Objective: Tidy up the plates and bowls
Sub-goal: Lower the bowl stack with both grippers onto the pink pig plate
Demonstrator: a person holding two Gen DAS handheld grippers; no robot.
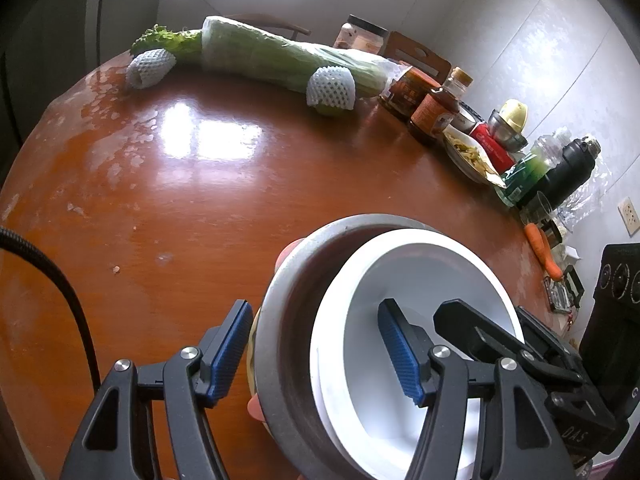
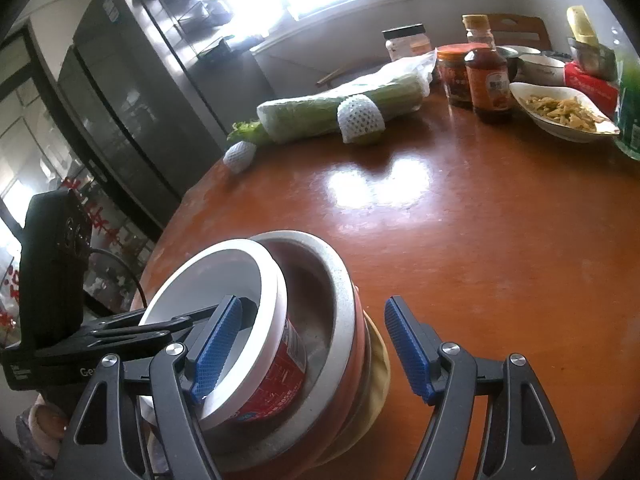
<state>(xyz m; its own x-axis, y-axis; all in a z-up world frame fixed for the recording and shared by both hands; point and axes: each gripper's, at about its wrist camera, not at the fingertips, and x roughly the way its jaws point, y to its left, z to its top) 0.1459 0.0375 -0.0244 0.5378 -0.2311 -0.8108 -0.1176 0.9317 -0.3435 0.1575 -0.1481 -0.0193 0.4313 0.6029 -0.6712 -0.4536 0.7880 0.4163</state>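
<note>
A stack of bowls stands near the table's front edge: a white paper bowl with a red printed side [image 1: 420,276] [image 2: 280,364] sits tilted inside a grey metal bowl [image 1: 288,280] [image 2: 340,284], which rests on an orange bowl [image 2: 362,344] and a yellow one [image 2: 380,364]. My left gripper [image 1: 316,354] is open, its jaws astride the near walls of the metal and white bowls. My right gripper [image 2: 314,350] is open, astride the stack's right side, one finger inside the white bowl. Each gripper shows in the other's view.
A wrapped celery bundle [image 1: 280,58] and foam-netted fruit [image 1: 332,88] lie at the far side of the round wooden table [image 1: 200,200]. Sauce jars [image 2: 486,82], a dish of food [image 2: 560,114], a flask [image 1: 568,172] and a carrot [image 1: 540,248] crowd the right.
</note>
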